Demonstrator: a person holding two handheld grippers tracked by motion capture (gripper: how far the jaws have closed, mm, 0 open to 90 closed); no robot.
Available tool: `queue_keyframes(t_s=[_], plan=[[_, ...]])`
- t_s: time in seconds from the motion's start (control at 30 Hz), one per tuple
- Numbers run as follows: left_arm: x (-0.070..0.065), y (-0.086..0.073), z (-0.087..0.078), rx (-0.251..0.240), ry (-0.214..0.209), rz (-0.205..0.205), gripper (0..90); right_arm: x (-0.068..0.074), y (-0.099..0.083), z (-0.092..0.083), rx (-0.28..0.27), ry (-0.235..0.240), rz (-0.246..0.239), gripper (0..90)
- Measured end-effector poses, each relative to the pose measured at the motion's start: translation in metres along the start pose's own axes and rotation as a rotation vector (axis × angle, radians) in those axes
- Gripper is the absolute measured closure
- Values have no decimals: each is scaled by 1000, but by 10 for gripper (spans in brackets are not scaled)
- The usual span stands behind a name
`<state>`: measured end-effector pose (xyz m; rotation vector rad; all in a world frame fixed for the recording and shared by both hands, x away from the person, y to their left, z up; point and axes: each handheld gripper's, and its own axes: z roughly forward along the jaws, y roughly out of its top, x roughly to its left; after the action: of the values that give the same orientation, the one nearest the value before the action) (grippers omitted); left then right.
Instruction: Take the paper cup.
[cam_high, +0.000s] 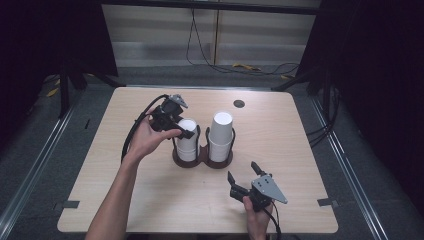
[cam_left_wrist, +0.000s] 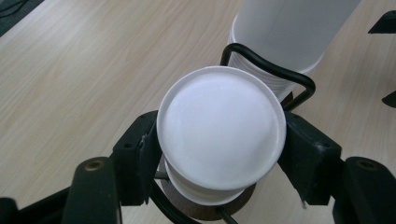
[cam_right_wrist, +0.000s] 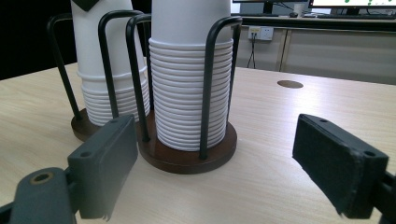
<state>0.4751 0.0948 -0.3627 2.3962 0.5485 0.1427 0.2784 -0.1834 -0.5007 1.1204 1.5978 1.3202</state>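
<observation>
Two black pads of the left gripper (cam_left_wrist: 219, 154) press on opposite sides of the top cup (cam_left_wrist: 221, 133), which sits upside down with its flat base facing the camera; no gap shows at either pad. That cup crowns the left stack (cam_high: 187, 141) in the holder (cam_high: 202, 159), a dark wooden double base with black wire loops standing up around each stack. Seen from the high view, the left hand (cam_high: 146, 138) comes at the holder from its left side, the gripper lying over the top of the stack, its cable curving back along the wrist. Beside this stack, in the holder's other ring, the right stack (cam_high: 220, 136) rises taller, its top cup free of any jaw.

Spread wide with only air between them, the jaws of the right gripper (cam_high: 243, 172) point toward the holder from the near side, apart from it. Its own view shows the holder's base and both ribbed stacks between the parted pads. The right hand (cam_high: 257, 216) rests at the near edge of the table (cam_high: 280, 135), well apart from the holder. Beyond the holder a small dark round cap (cam_high: 239, 104) is set in the tabletop
</observation>
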Motion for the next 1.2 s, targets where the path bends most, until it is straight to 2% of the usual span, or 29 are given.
queue_keyframes(t_s=[0.57, 0.73, 1.0, 1.2], plan=[[-2, 2, -17, -52, 4, -12, 347, 0, 0, 0, 2, 7, 1, 136], [-2, 2, -20, -50, 3, -1, 347, 0, 0, 0, 2, 7, 0, 136], [-3, 2, -26, -77, 5, -6, 347, 0, 0, -1, 1, 6, 1, 136], [-3, 3, -32, -75, 4, -4, 347, 0, 0, -1, -1, 2, 0, 136]])
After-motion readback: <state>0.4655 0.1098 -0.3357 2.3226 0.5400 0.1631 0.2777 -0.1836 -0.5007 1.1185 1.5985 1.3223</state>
